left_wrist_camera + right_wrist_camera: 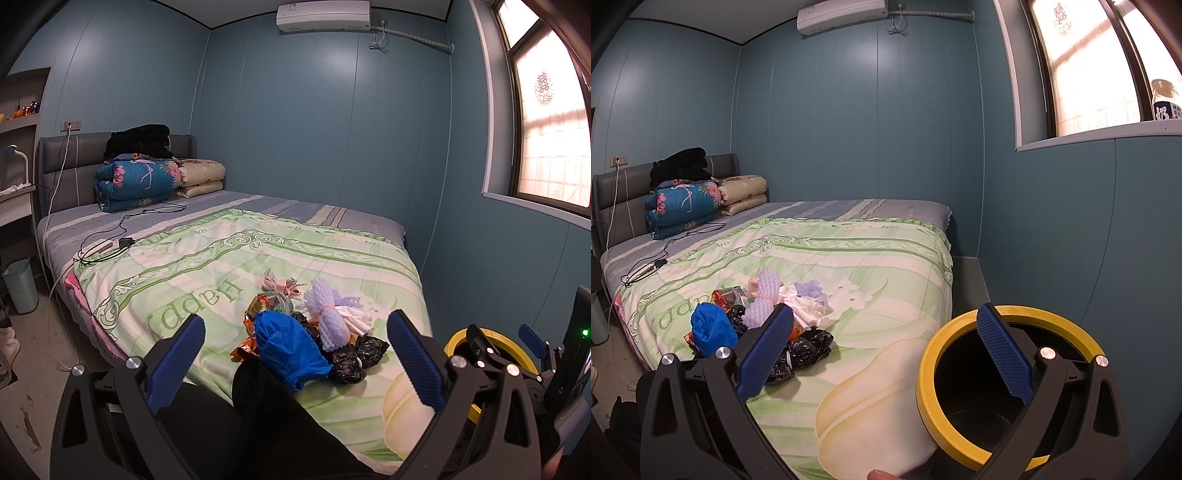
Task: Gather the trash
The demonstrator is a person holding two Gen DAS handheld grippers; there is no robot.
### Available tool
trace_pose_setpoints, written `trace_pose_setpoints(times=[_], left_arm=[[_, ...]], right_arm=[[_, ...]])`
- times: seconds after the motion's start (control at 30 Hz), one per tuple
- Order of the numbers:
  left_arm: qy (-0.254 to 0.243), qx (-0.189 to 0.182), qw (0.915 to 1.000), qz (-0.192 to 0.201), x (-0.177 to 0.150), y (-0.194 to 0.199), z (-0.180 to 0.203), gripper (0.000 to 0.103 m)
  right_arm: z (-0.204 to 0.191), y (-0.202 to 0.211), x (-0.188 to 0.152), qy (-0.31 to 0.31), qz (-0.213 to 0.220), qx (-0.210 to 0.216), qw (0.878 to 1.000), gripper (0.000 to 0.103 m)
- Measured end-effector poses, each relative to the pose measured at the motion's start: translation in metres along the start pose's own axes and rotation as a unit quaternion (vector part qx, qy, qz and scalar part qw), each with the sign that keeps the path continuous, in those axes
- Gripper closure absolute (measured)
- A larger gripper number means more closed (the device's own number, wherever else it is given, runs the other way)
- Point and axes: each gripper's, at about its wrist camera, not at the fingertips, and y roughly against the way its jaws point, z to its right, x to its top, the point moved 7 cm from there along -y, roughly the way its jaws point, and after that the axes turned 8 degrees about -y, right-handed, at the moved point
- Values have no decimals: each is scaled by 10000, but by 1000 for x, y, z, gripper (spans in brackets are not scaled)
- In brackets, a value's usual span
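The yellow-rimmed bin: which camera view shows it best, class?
The right wrist view: the bin shows almost its whole yellow rim and dark inside, behind the right gripper. The left wrist view shows only part of its rim.

Mixed trash pile (310,332) on green quilt (207,258)

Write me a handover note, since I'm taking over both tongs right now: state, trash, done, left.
Left tongs: open, empty, facing the trash pile on the green quilt.
Right tongs: open, empty, beside the yellow-rimmed bin at the bed's near right corner.
Pile: blue bag, black bags, purple foam net, wrappers, tissue.
Done: nothing visibly collected; the visible part of the bin's inside looks dark.
Left: move every piece into the bin.
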Motion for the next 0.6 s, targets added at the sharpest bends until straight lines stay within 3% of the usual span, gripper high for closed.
trace_pose_setpoints(times=[0.6], left_arm=[[37, -24, 10000, -56, -4, -2, 1, 8]], right_arm=[[1, -1, 0, 3, -33, 2, 10000, 8]])
